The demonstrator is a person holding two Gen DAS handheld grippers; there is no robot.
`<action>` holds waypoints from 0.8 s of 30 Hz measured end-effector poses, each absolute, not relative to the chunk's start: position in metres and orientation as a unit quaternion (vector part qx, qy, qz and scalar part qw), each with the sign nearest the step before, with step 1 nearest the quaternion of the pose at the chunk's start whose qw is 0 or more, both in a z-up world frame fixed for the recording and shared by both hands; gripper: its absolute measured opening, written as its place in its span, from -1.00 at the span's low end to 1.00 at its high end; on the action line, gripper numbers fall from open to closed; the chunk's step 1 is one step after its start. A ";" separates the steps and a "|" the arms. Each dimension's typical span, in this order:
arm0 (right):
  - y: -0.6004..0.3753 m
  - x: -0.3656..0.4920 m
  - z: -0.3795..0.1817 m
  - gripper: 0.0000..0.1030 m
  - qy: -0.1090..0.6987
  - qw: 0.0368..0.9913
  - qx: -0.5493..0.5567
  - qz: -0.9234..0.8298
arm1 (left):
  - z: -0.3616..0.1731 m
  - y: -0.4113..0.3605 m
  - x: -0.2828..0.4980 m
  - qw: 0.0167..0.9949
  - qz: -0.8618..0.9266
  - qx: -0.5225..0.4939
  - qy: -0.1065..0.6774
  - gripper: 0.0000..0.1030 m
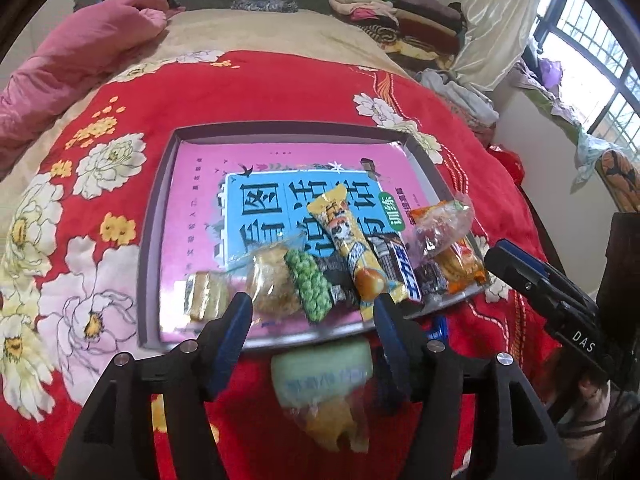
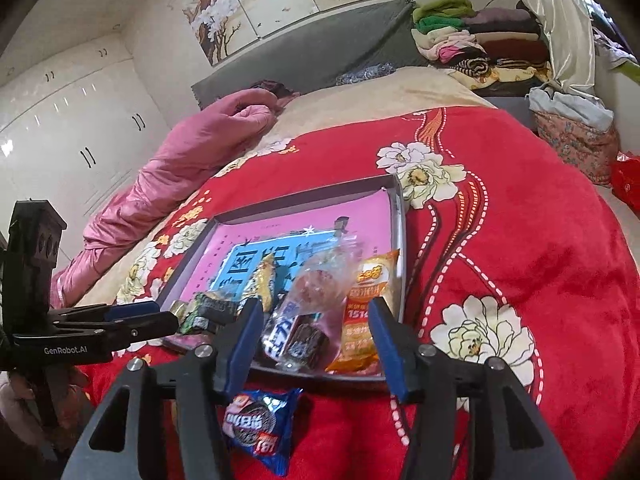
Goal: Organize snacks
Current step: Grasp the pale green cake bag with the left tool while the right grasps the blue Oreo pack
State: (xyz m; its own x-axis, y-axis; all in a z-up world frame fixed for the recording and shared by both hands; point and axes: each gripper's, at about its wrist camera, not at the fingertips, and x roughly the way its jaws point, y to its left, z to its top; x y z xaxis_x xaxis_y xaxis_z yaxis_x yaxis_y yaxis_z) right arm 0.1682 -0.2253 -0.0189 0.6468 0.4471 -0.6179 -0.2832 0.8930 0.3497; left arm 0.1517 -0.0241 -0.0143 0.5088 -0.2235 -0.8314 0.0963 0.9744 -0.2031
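Note:
A shallow grey tray (image 1: pixel 156 216) with a pink and blue printed bottom lies on the red flowered bedspread. Several snack packets lie along its near edge: a yellow bar (image 1: pixel 352 248), a green pea packet (image 1: pixel 310 284), a round cake (image 1: pixel 272 280), an orange packet (image 2: pixel 366 308). My left gripper (image 1: pixel 312 320) is open and empty above the tray's near edge. A pale green packet (image 1: pixel 324 376) lies on the bedspread below it. My right gripper (image 2: pixel 316 334) is open and empty over the tray's near right corner (image 2: pixel 396 188). A blue biscuit packet (image 2: pixel 260 428) lies on the bedspread below it.
A pink quilt (image 2: pixel 192 160) lies along the bed's left side. Folded clothes (image 2: pixel 480 44) are piled at the headboard's right. White wardrobes (image 2: pixel 60 128) stand at the left. A window (image 1: pixel 592 56) is at the right. Each gripper shows in the other's view, the right one (image 1: pixel 536 280) and the left one (image 2: pixel 120 320).

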 end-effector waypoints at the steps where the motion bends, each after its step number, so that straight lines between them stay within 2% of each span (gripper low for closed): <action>1: -0.224 0.165 -0.017 0.07 0.368 0.900 0.111 0.204 | -0.013 -0.023 0.148 0.866 -0.093 -0.066 0.488 0.26; 6: -0.216 0.152 -0.013 0.19 0.369 0.899 0.110 0.208 | -0.018 -0.022 0.131 0.858 -0.102 -0.070 0.499 0.29; 24: -0.177 0.112 -0.044 0.27 0.441 0.869 0.035 0.222 | -0.081 -0.045 0.108 0.823 -0.093 -0.044 0.559 0.29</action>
